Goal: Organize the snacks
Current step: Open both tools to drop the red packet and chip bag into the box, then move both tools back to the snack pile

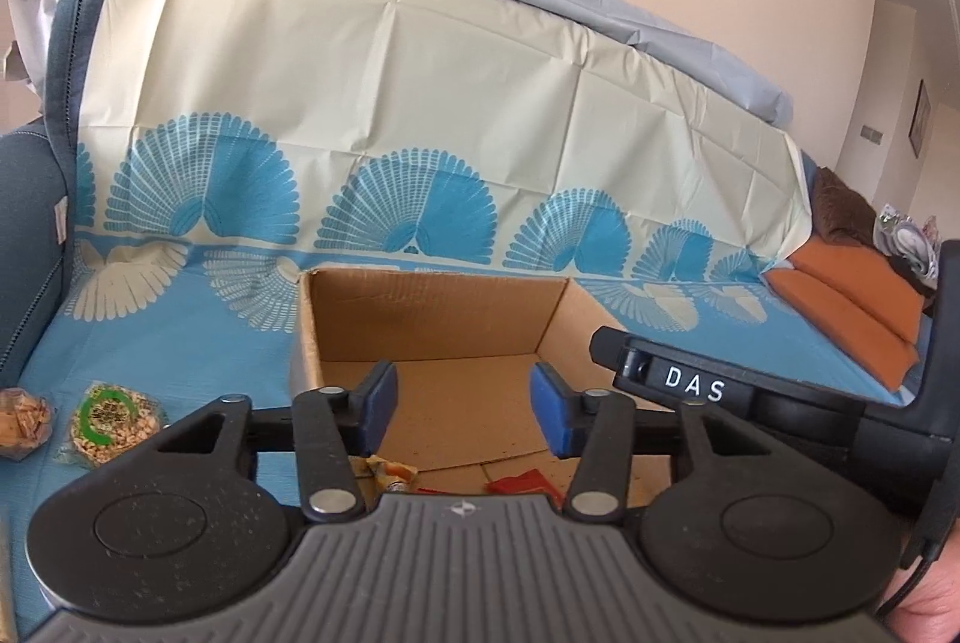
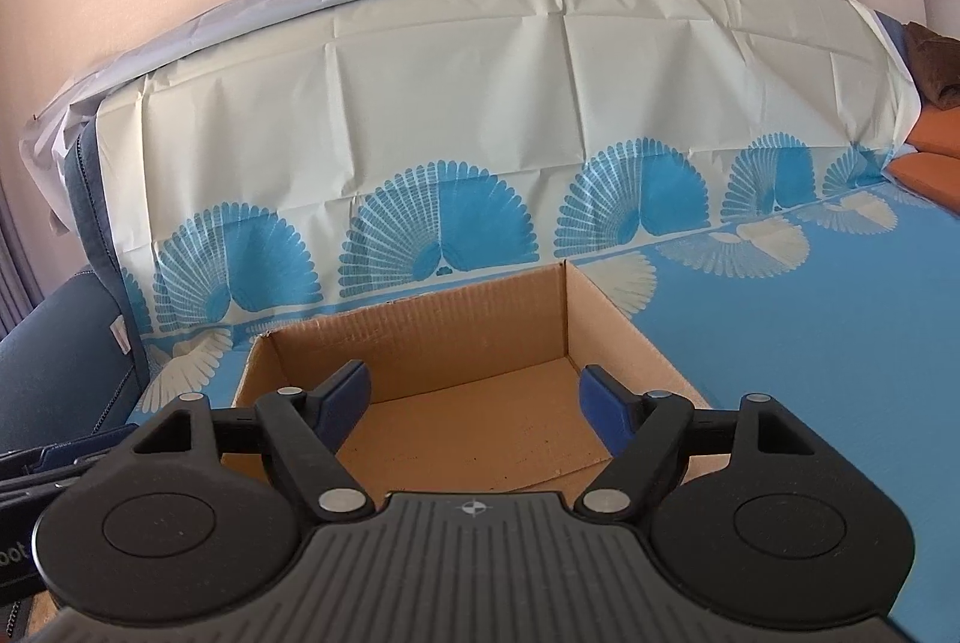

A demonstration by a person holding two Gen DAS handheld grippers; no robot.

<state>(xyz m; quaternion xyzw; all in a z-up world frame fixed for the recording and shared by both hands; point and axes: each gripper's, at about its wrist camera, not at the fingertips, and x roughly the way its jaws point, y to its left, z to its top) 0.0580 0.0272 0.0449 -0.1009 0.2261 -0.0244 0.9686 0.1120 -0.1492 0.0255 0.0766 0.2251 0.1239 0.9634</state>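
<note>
An open cardboard box [image 1: 432, 319] sits on a blue patterned cloth [image 1: 168, 349]; it also shows in the right wrist view [image 2: 420, 337]. My left gripper [image 1: 463, 406] is open and empty above the box's near part. Inside, near its front, lie a yellow wrapped snack [image 1: 393, 472] and a red packet [image 1: 522, 482], partly hidden by the gripper. Left of the box lie a round nut snack with a green label [image 1: 111, 421] and a bag of orange crackers [image 1: 24, 418]. My right gripper [image 2: 477, 400] is open and empty over the box; its body shows in the left wrist view [image 1: 690, 382].
The cloth runs up a sofa back [image 1: 390, 102]. A dark blue armrest [image 1: 27, 235] stands at the left. Orange cushions [image 1: 852, 307] and a brown blanket [image 1: 840, 205] lie at the far right. Bare blue cloth [image 2: 810, 355] lies right of the box.
</note>
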